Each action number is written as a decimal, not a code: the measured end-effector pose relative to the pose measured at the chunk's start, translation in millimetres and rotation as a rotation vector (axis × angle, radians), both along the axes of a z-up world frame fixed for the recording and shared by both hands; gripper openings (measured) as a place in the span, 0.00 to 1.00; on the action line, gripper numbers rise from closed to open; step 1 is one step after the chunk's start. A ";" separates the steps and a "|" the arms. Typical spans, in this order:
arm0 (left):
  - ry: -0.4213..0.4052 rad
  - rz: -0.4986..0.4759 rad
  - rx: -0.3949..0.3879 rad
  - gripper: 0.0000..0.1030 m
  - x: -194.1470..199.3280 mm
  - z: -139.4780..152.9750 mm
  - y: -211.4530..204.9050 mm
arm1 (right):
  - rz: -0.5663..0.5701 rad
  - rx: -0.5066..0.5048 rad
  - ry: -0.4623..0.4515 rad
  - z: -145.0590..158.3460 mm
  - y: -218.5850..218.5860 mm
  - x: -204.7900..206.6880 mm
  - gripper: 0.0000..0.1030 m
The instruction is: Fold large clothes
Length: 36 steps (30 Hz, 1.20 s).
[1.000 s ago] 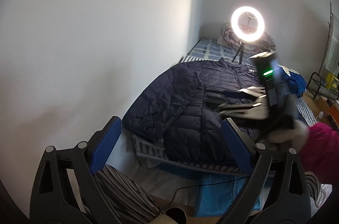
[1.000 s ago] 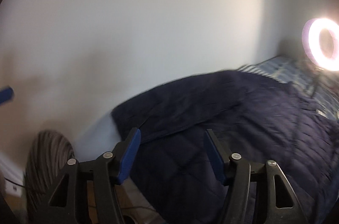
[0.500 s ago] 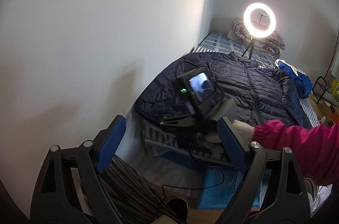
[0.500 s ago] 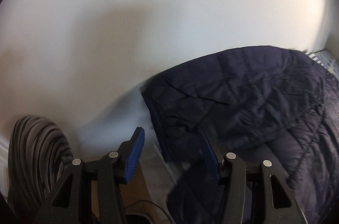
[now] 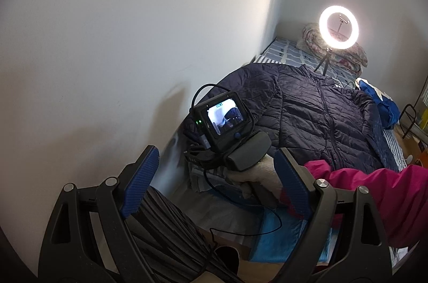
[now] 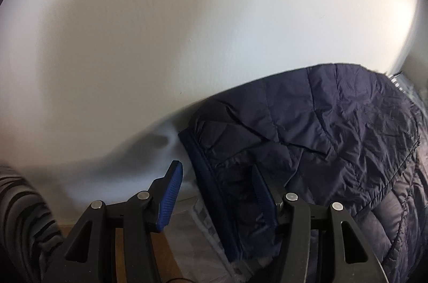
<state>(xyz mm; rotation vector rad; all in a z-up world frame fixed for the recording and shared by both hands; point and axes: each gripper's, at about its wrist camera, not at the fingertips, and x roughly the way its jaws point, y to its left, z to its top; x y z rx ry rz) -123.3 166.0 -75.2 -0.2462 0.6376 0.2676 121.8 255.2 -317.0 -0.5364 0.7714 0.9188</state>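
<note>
One navy quilted jacket (image 5: 315, 117) lies spread flat on the bed (image 5: 283, 50), front up, its collar toward the far end and its hem toward the near edge. Its left sleeve runs along the white wall (image 5: 133, 42).

The right gripper (image 6: 218, 192) has its jaws spread wide around the near cuff of that sleeve: the cuff's dark blue edge band sits in the gap, and the right-hand pad lies against the quilted fabric without pinching it. In the left wrist view the same gripper (image 5: 192, 153) appears from behind, its one small screen lit, held by a hand in a pale glove with a pink sleeve (image 5: 374, 186).

The left gripper (image 5: 211, 186) hangs back near the foot of the bed, jaws spread and holding nothing.

One ring light (image 5: 338, 28) glows on a small tripod at the far end of the bed, just in front of one floral pillow (image 5: 358, 55). One blue garment (image 5: 385, 106) lies bunched at the far right, beside the jacket's other sleeve.
</note>
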 end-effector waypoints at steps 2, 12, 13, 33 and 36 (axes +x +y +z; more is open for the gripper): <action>0.003 0.006 -0.012 0.87 0.6 -2.0 2.7 | -0.016 0.008 0.012 -0.4 3.6 0.4 0.31; -0.001 -0.009 -0.011 0.87 10.6 -4.0 -1.6 | -0.061 0.285 0.246 50.4 -54.4 33.7 0.02; -0.002 -0.013 -0.008 0.87 13.9 -3.8 -2.6 | -0.069 0.299 0.250 55.5 -61.5 37.3 0.02; -0.042 -0.280 0.161 0.87 152.8 -3.1 -73.9 | -0.547 0.534 0.168 155.4 -356.3 205.6 0.02; -0.041 -0.316 0.190 0.87 182.5 -9.3 -91.0 | -0.636 0.556 0.153 153.7 -401.2 232.9 0.02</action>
